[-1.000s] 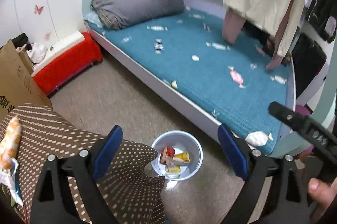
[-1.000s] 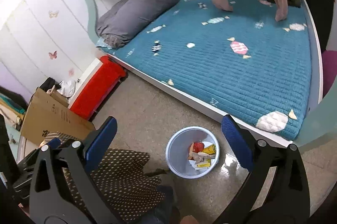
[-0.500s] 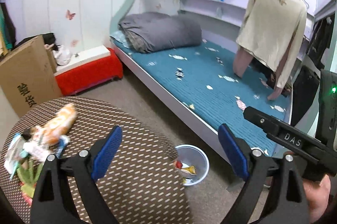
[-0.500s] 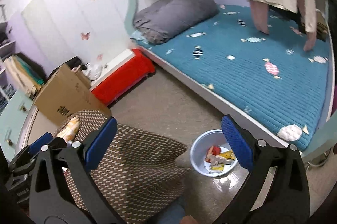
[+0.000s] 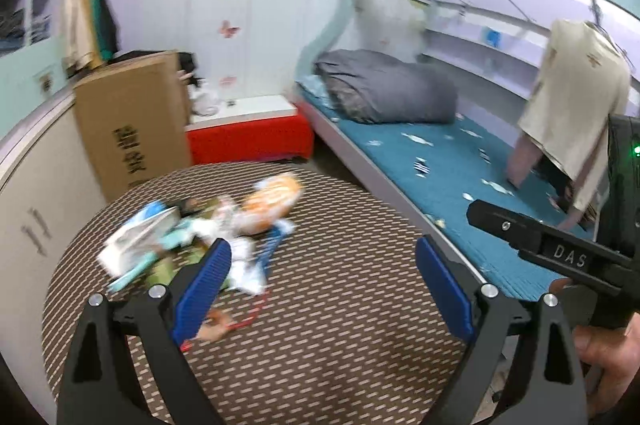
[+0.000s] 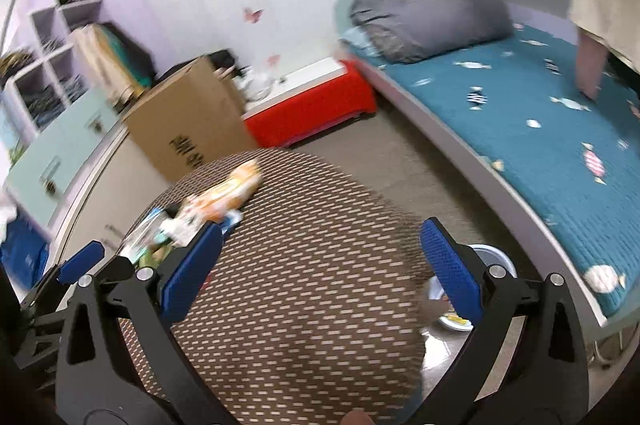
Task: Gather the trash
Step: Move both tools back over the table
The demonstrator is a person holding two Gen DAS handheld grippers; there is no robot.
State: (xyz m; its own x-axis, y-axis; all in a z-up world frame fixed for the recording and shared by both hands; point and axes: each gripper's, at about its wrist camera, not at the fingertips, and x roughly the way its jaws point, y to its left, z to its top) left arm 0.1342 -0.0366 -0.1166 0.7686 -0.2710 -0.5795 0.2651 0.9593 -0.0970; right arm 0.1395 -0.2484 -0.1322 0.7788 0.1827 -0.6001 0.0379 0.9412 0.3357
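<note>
A pile of wrappers lies on the left part of a round brown patterned table, with an orange snack bag on its far side. My left gripper hangs open over the table, its left fingertip at the pile's near edge, holding nothing. My right gripper is open and empty above the table; the orange bag and the wrappers lie to its left. The grey trash bin shows on the floor behind the right fingertip. The images are blurred by motion.
A teal bed with a grey duvet runs along the right. A red box and a cardboard box stand behind the table. A beige garment hangs over the bed. A hand holds the other gripper's handle.
Both cameras have swung up and left from the bin on the floor toward the table. The wrapper pile now fills the left wrist view; the bin has dropped out of it.
</note>
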